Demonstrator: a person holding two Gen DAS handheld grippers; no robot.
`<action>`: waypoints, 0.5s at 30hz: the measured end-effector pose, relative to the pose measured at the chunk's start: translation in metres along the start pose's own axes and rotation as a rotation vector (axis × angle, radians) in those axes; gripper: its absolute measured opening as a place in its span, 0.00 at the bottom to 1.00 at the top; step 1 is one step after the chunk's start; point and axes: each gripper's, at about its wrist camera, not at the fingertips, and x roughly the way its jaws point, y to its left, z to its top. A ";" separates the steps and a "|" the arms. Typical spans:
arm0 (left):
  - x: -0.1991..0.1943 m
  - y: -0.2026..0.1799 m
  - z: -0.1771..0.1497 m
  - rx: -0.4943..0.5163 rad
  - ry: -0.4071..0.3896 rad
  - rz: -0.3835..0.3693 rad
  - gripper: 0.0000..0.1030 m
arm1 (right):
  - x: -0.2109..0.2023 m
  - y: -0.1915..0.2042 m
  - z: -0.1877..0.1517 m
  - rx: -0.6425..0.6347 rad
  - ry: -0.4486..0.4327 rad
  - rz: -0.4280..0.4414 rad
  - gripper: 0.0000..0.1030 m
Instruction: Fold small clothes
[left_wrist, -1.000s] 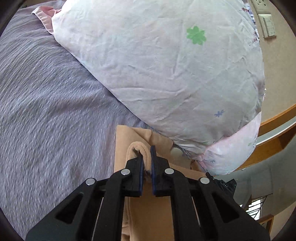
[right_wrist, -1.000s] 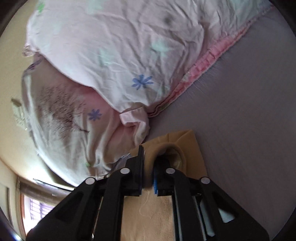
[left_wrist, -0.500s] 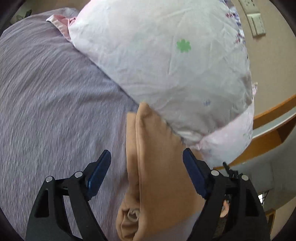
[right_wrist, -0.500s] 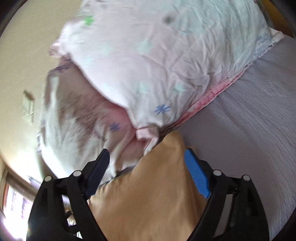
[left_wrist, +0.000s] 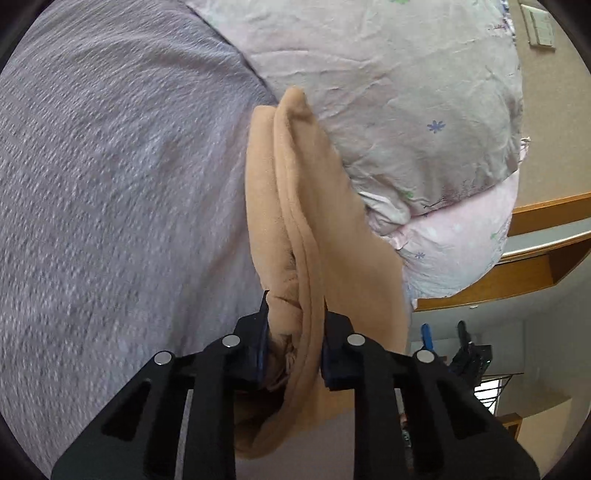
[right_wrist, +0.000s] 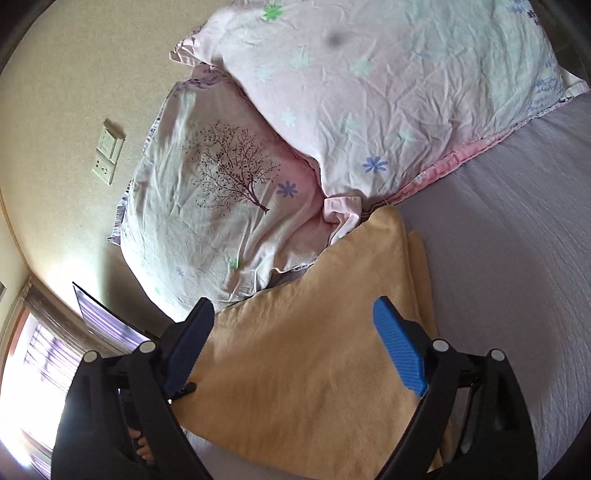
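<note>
in the left wrist view the left gripper (left_wrist: 293, 332) had its jaws pressed together on a bunched edge of the tan garment (left_wrist: 295, 206), several layers of the soft cloth gathered between the blue pads. from that grip the garment ran away from the camera in a long folded ridge, its far tip reaching the edge of the floral pillow (left_wrist: 388, 92). the purple bedsheet (left_wrist: 110, 203) spread out to the left of the cloth. past the pillow stood a wooden bed frame (left_wrist: 535, 236) and a beige wall with a switch plate (left_wrist: 541, 27).

in the right wrist view the right gripper (right_wrist: 295, 350) hung with its jaws wide apart and holding nothing, the blue fingers (right_wrist: 400, 354) on either side above the tan garment (right_wrist: 314, 350). the garment lay flat and folded on the purple bedsheet (right_wrist: 517, 258), one corner pointing toward the pillows and just touching them. beyond it rested a pillow with a tree print (right_wrist: 221, 192), partly under the floral pillow (right_wrist: 369, 92). a wall outlet plate (right_wrist: 107, 155) sat on the wall farther back, and a bright window (right_wrist: 33, 350) showed at the lower left.
</note>
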 end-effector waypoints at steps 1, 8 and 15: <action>-0.002 -0.011 0.000 0.008 -0.011 -0.014 0.20 | -0.005 -0.003 -0.001 -0.001 -0.007 0.002 0.85; 0.042 -0.154 -0.011 0.216 0.008 -0.092 0.20 | -0.046 -0.018 -0.002 0.024 -0.096 0.005 0.85; 0.218 -0.235 -0.087 0.317 0.327 -0.150 0.24 | -0.067 -0.044 -0.005 0.090 -0.093 -0.063 0.85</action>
